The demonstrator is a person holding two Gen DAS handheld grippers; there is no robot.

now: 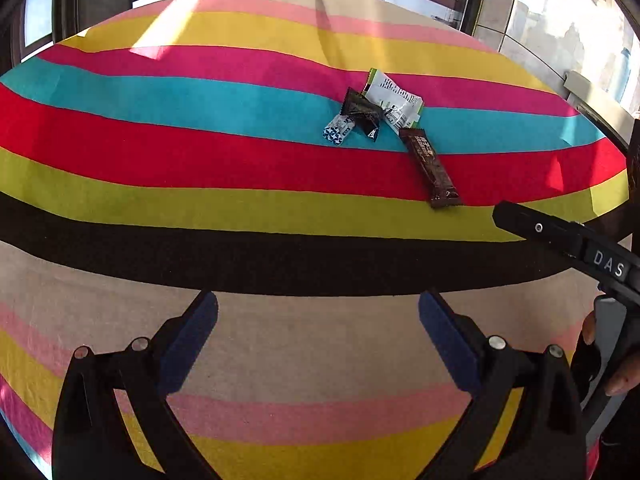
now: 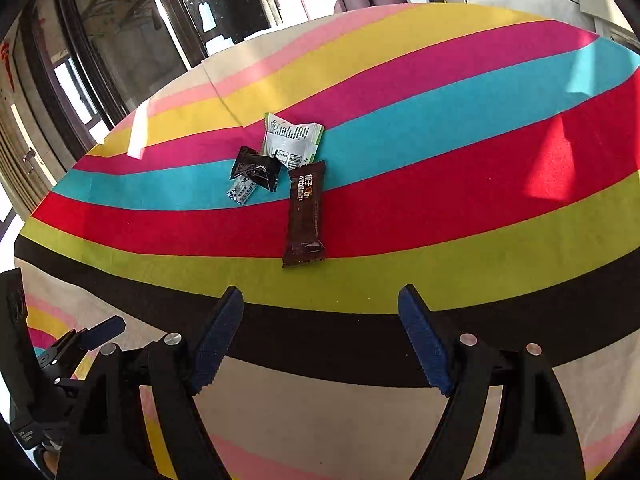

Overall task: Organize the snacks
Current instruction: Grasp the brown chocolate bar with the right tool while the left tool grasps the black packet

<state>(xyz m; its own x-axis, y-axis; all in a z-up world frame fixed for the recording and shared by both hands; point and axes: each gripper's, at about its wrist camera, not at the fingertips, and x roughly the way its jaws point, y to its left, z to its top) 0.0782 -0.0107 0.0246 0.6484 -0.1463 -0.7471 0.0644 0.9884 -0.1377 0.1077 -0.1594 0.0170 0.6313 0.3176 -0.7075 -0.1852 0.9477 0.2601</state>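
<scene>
The right wrist view shows the printed face of the brown bar [image 2: 305,215] head-on; the left wrist view shows it slanted, with the right hand-held gripper's black body entering at the far right. The left hand-held gripper [image 1: 318,344] has its jaws wide apart, holding nothing, above the striped cloth [image 1: 200,208] on the worktop. The right hand-held gripper [image 2: 320,342] is likewise spread wide and empty. All four snacks lie clustered well ahead of both. The white packet [image 2: 292,141] lies just beyond the bar's far end. The black packet [image 2: 256,170] lies left of the bar, overlapping the small blue-white packet [image 2: 241,193]. No container shows.
</scene>
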